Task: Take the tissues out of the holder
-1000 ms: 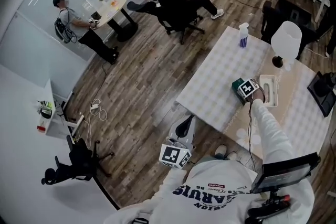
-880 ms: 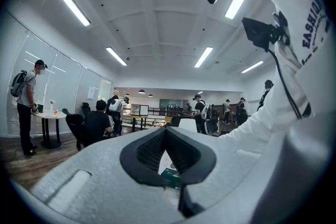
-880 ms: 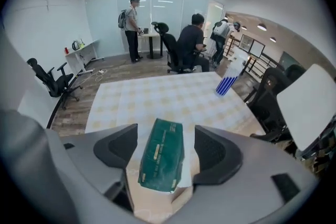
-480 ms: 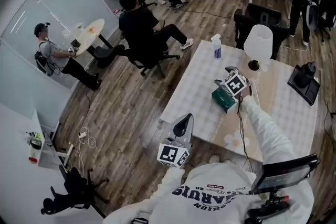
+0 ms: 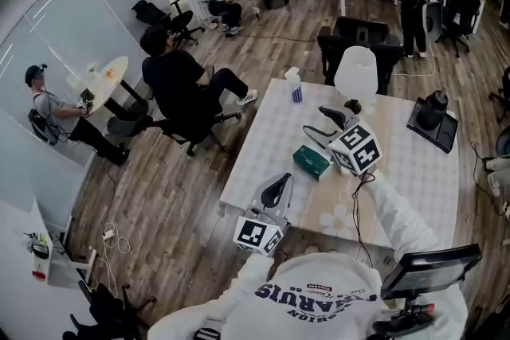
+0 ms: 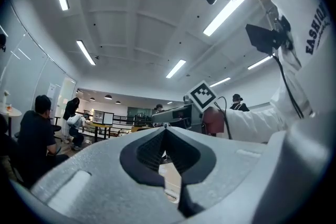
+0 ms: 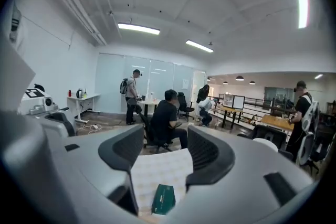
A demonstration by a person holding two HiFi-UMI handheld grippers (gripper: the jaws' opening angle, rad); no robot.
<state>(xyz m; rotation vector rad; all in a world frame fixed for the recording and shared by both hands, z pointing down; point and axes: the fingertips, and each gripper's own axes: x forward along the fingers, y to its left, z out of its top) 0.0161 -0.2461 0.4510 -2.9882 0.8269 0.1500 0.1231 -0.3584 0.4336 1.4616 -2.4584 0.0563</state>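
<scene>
Tissues [image 5: 311, 162], a green pack, lie flat on the table [image 5: 267, 141], seemingly out already. Right gripper [image 5: 314, 122] hovers above, empty, jaws closing. Left gripper [image 5: 279, 185] clenched, idle. Next: probably just pull clear.

Open tabletop [image 5: 267, 141] around green tissue pack [image 5: 311, 162], lamp [image 5: 355, 76] and bottle [image 5: 295, 86] beyond — well apart

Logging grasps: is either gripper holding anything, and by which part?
Nothing is held. The right gripper is closing its jaws with nothing between them; the left gripper is shut and empty.
</scene>
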